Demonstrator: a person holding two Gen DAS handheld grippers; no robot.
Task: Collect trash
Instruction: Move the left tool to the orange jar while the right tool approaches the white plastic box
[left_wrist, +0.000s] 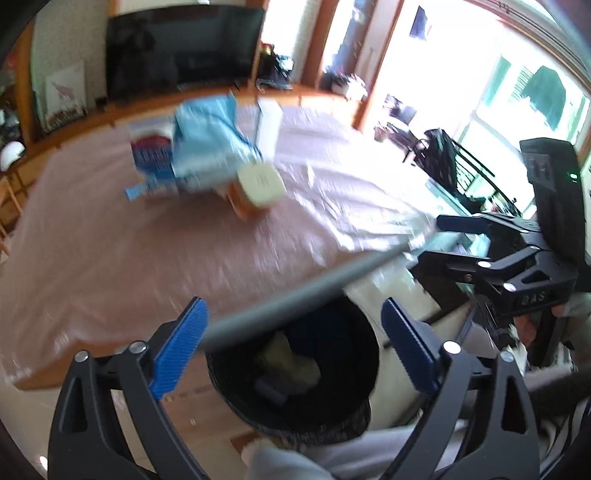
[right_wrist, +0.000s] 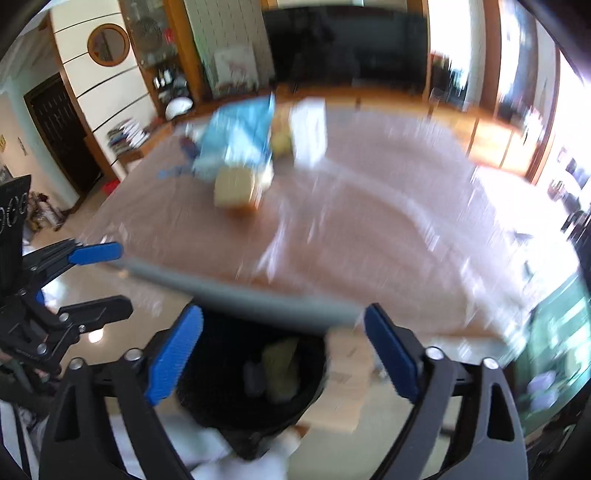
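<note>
A black trash bin (left_wrist: 295, 373) stands below the table edge with pale crumpled trash inside; it also shows in the right wrist view (right_wrist: 255, 376). My left gripper (left_wrist: 295, 347) is open right above the bin. My right gripper (right_wrist: 284, 350) is open above the bin too. A long grey tube (left_wrist: 295, 291) runs between both grippers over the bin; it shows in the right wrist view (right_wrist: 240, 291) touching neither pad clearly. On the table lie a light blue bag (left_wrist: 210, 136), an orange tub with a cream lid (left_wrist: 255, 188) and a white box (left_wrist: 269, 125). Both views are blurred.
The table (left_wrist: 110, 240) has a pink cloth under clear plastic. A dark TV (left_wrist: 184, 48) stands behind it on a wooden unit. The right gripper (left_wrist: 480, 251) shows at the right of the left wrist view, and the left gripper (right_wrist: 85, 273) at the left of the right wrist view.
</note>
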